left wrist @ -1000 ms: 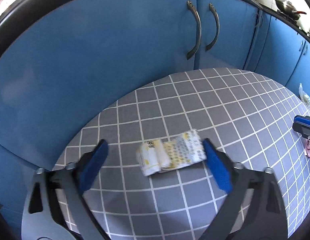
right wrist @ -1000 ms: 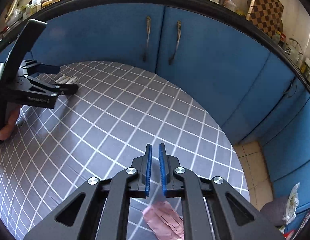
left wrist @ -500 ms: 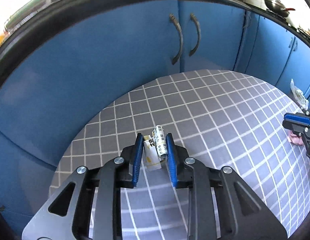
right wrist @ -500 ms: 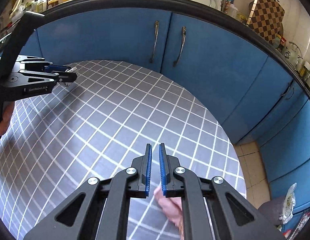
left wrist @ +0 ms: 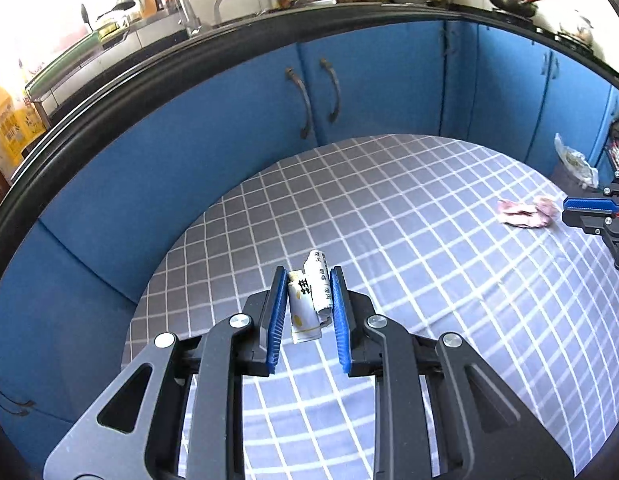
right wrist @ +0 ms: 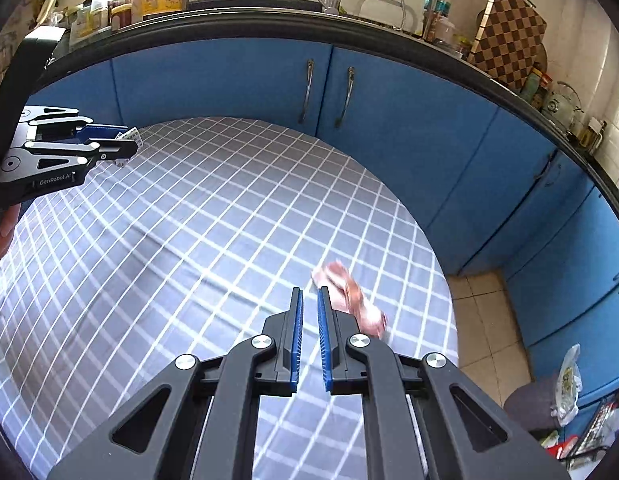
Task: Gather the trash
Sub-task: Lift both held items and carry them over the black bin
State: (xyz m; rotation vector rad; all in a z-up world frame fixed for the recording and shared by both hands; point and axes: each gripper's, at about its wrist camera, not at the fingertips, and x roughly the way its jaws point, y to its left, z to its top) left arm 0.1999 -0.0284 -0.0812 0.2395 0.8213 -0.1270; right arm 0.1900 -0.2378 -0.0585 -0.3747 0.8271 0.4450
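Right wrist view reads "GenRobot.AI" on the left gripper (right wrist: 123, 148), which pinches a crumpled white-and-yellow printed wrapper (left wrist: 309, 296) above the checked tablecloth (left wrist: 389, 208). Right gripper (right wrist: 308, 300) is pressed together, empty; pink crumpled paper (right wrist: 349, 296) lies just beside it.

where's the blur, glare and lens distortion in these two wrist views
Left wrist view: the upper-left window area is blown out white, the countertop edge bows into a fisheye arc, and the printed wrapper in the left gripper is sharp. Right wrist view: the pink wrapper is smeared by motion blur, the right gripper stays crisp, and light streaks cross the checked tablecloth.
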